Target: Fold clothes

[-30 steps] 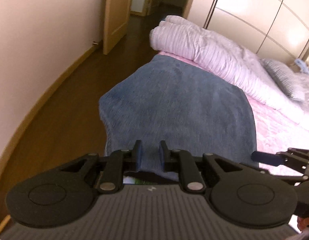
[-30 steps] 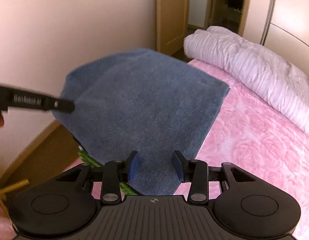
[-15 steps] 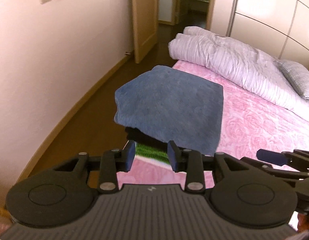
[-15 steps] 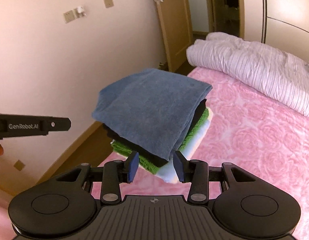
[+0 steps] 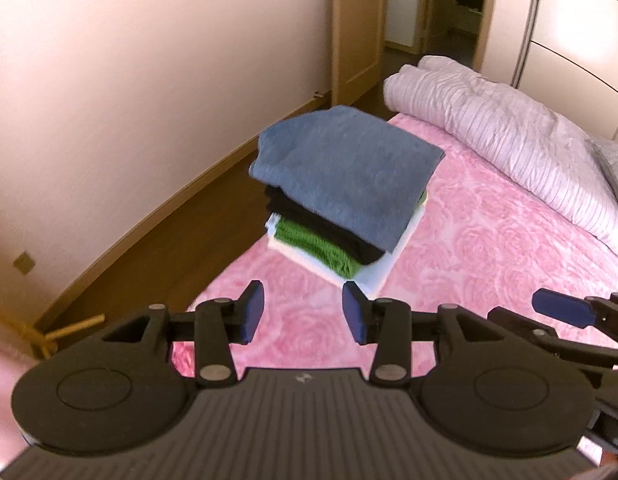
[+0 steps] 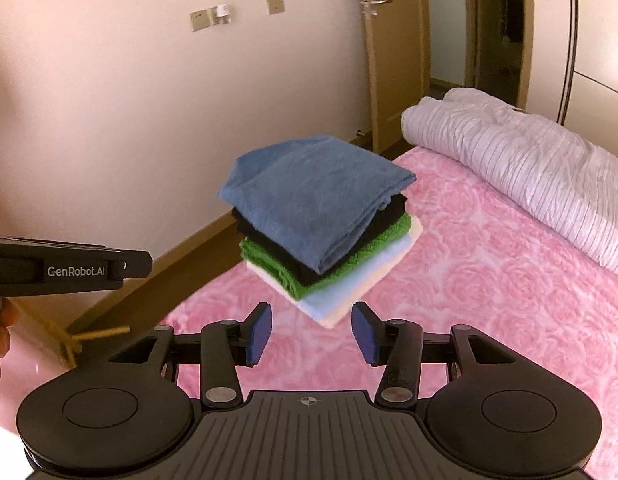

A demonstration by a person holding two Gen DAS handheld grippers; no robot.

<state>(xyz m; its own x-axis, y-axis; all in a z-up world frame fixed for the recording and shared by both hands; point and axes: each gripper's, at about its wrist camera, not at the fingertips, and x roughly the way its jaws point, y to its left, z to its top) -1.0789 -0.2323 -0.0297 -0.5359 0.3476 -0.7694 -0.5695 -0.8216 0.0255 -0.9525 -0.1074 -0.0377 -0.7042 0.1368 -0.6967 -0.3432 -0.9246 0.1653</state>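
A folded blue cloth (image 5: 345, 176) (image 6: 313, 196) tops a stack near the bed's left edge, over a black piece (image 5: 321, 224), a green one (image 5: 317, 246) (image 6: 285, 268) and pale ones at the bottom (image 6: 349, 288). My left gripper (image 5: 305, 312) hovers open above the pink bedspread, short of the stack, nothing between its fingers. My right gripper (image 6: 313, 332) is open too, a little back from the stack's near corner. The left gripper's body (image 6: 65, 270) shows at the left edge of the right wrist view.
The pink rose-patterned bedspread (image 5: 489, 264) spreads out to the right. A rolled pale striped duvet (image 5: 509, 136) lies at the far side. Wood floor (image 5: 169, 248) and a wall run along the left. A door (image 5: 357, 28) and wardrobe (image 5: 581, 28) stand behind.
Both grippers have let go of the blue cloth and pulled back and up from it. The left opened from pinching its near edge. The whole stack now shows.
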